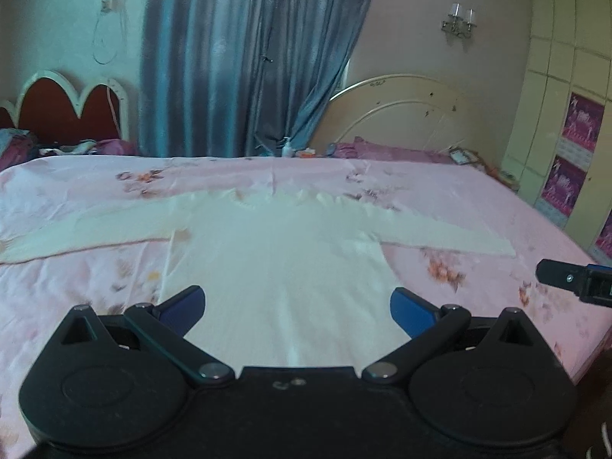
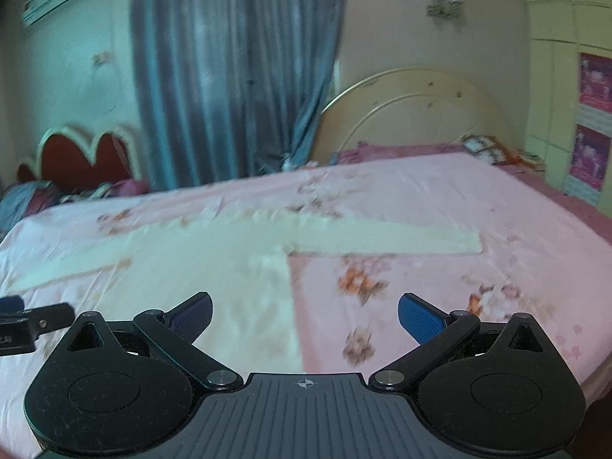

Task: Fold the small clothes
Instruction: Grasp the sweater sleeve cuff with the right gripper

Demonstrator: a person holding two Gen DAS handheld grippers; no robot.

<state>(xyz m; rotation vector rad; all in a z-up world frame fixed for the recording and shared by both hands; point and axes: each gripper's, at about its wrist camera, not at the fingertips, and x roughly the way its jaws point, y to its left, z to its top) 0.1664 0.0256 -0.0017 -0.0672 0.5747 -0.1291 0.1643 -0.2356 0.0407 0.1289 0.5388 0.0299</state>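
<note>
A cream long-sleeved sweater (image 1: pixel 279 252) lies flat on the pink floral bedsheet (image 1: pixel 478 287), sleeves spread to both sides and hem toward me. My left gripper (image 1: pixel 297 308) hovers open over the hem end, blue pads wide apart, nothing between them. In the right wrist view the sweater (image 2: pixel 229 267) fills the left half, its right sleeve (image 2: pixel 401 241) stretching right. My right gripper (image 2: pixel 305 315) is open above the body's right edge and holds nothing. The right gripper's black tip (image 1: pixel 566 279) shows at the far right of the left wrist view; the left gripper's tip (image 2: pixel 34 321) shows at the left of the right wrist view.
A blue curtain (image 1: pixel 244 57) hangs behind the bed. A cream arched headboard (image 1: pixel 401 114) stands at the right, a red scalloped one (image 1: pixel 65 111) at the left. Pillows and small items line the far edge. Wardrobe doors (image 1: pixel 566 122) run along the right wall.
</note>
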